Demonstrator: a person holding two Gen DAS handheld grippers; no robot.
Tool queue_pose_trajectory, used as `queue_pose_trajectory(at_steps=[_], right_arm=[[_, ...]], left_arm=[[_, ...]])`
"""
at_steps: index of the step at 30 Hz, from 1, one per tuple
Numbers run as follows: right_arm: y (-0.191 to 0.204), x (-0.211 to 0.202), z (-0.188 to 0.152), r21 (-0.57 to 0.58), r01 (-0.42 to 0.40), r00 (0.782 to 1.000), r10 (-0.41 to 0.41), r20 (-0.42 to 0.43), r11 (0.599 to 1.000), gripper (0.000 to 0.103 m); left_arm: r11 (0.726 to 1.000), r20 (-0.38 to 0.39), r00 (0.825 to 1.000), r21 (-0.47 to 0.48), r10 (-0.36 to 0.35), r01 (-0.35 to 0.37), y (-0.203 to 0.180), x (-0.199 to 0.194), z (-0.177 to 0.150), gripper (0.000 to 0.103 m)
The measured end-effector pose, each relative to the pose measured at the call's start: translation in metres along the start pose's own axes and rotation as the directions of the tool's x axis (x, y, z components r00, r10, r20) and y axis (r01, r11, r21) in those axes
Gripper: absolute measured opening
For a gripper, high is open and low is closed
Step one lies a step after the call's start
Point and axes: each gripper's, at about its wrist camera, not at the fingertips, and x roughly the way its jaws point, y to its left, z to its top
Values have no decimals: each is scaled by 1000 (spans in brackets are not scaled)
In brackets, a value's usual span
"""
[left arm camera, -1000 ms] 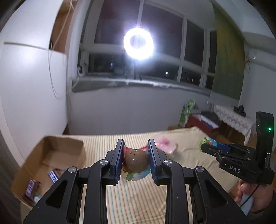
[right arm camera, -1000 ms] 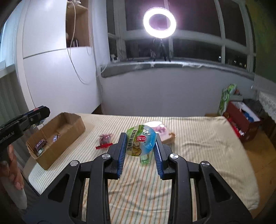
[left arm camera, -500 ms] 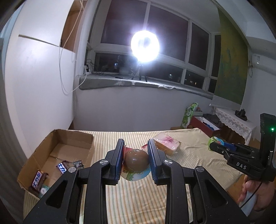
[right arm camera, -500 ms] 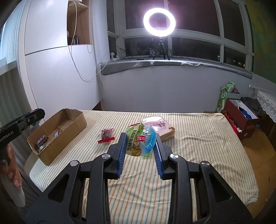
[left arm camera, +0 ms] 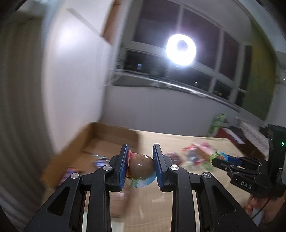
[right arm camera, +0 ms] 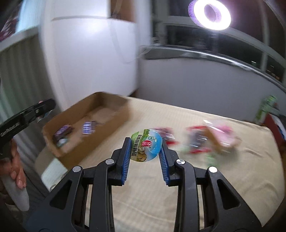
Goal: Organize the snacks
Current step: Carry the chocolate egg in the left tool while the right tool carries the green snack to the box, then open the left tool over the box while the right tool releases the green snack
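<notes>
My left gripper (left arm camera: 141, 165) is shut on a brown egg in a round clear packet (left arm camera: 141, 166), held just in front of the open cardboard box (left arm camera: 100, 142). My right gripper (right arm camera: 144, 151) is shut on a second egg packet with a green and blue label (right arm camera: 146, 148); it also shows at the right of the left wrist view (left arm camera: 219, 158). The cardboard box (right arm camera: 85, 123) lies on the striped bed to the left, with a few wrapped bars (right arm camera: 88, 127) inside. More snack packets (right arm camera: 205, 139) lie blurred on the bed to the right.
The box sits at the bed's left edge beside a white cabinet (right arm camera: 93, 58). A ring light (right arm camera: 209, 14) glares at the window behind. A green bag and a red bin (right arm camera: 268, 110) stand past the bed's far right. A hand (right arm camera: 16, 171) holds the left gripper's handle.
Both grippers have swung left toward the cardboard box and dipped a little, each still holding its egg packet. The box now looms larger in both views, which are blurred by motion.
</notes>
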Motion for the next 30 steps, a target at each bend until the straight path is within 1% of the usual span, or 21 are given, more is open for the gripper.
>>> queue_pose_trajectory(at_steps=[3,5,7,12,14,21,24,26,27,28,30], right_arm=[[41,16,15,-61,-75,997,76,8,995,31],[61,21,25,-91,-111,993,113,19,990,31],[74,22,33,-111,-129,991,133,32,985,31],[87,27,42,-129,-144,988,150,40,981,31],[88,32,42,-130,-147,988,152,34,981,32],[90,64,35,-122,-175,984,173,-27,977,32],[97,80,31,-136,-197,979,188,-78,971,36],[99,87,28,-149,-188,981,177,-84,971,38],[99,88,28,-147,-188,981,178,-83,971,44],[99,88,27,-144,-191,980,181,-81,971,48],[97,87,27,-138,-180,983,171,-72,974,49]], left_arm=[[995,-8,996,-38,91,-92,38,-10,0,25],[991,-1,993,-58,122,-122,53,-17,2,25],[988,16,989,-63,145,-144,61,-26,6,26],[987,48,987,-56,151,-149,63,-36,14,26],[988,46,988,-52,146,-144,63,-35,13,26],[989,3,990,-54,140,-139,70,-16,5,26],[988,-23,990,-59,142,-143,74,-7,1,26],[987,-43,988,-53,150,-152,75,-1,-1,28],[986,-55,986,-50,159,-162,76,2,-2,37],[983,-62,983,-48,175,-178,77,4,-2,59],[978,-37,980,-68,195,-197,80,1,-1,81]])
